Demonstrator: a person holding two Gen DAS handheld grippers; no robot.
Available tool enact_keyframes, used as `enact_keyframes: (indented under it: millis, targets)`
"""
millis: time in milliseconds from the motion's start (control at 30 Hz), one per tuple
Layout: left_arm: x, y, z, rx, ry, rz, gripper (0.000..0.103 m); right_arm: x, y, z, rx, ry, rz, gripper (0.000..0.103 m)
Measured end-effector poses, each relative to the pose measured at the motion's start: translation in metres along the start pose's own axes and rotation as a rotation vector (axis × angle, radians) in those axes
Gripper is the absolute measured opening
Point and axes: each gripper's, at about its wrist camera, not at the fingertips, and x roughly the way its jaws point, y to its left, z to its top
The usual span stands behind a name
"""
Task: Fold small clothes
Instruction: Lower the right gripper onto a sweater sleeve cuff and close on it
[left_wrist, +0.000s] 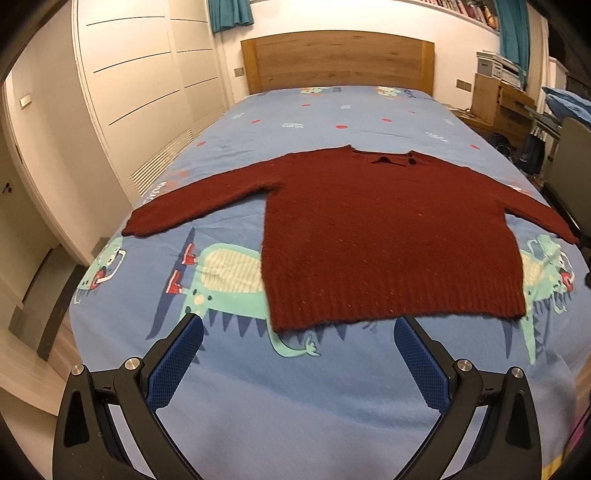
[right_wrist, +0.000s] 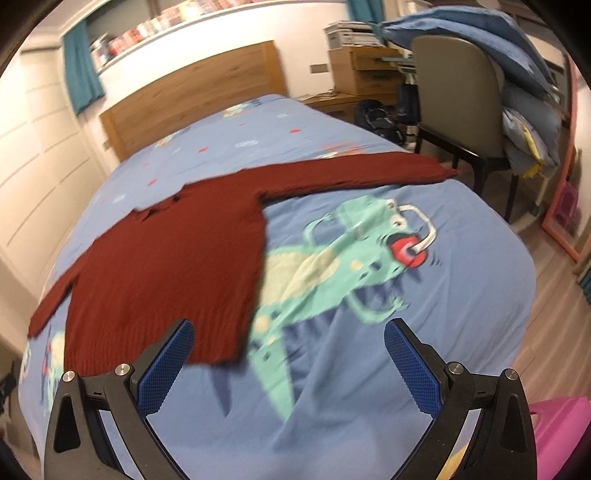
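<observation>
A dark red knitted sweater (left_wrist: 388, 236) lies flat on the bed (left_wrist: 258, 424), both sleeves spread out to the sides, neckline toward the wooden headboard (left_wrist: 336, 59) and ribbed hem toward the cameras. The left gripper (left_wrist: 298, 332) hovers above the blue dinosaur-print sheet just short of the hem, its jaws wide apart and holding nothing; the hem's middle stretch sits between and just beyond the blue pads (left_wrist: 177, 365). The right gripper (right_wrist: 288, 336) is also held above the bed with jaws wide apart and empty, angled toward the sweater's right side; the hem's right corner lies just beyond its left pad (right_wrist: 166, 369), and bare sheet fills the gap. Beside the bed stands a chair (right_wrist: 454, 99) piled with blue bedding
</observation>
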Motion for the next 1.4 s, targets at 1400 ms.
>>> enact_keyframes:
  millis: [1400]
  targets:
    - [0.130,-0.025,0.069,-0.005,0.129,0.162,0.102,0.268,-0.314,0.187,0.866,-0.084,0.204,0.067]
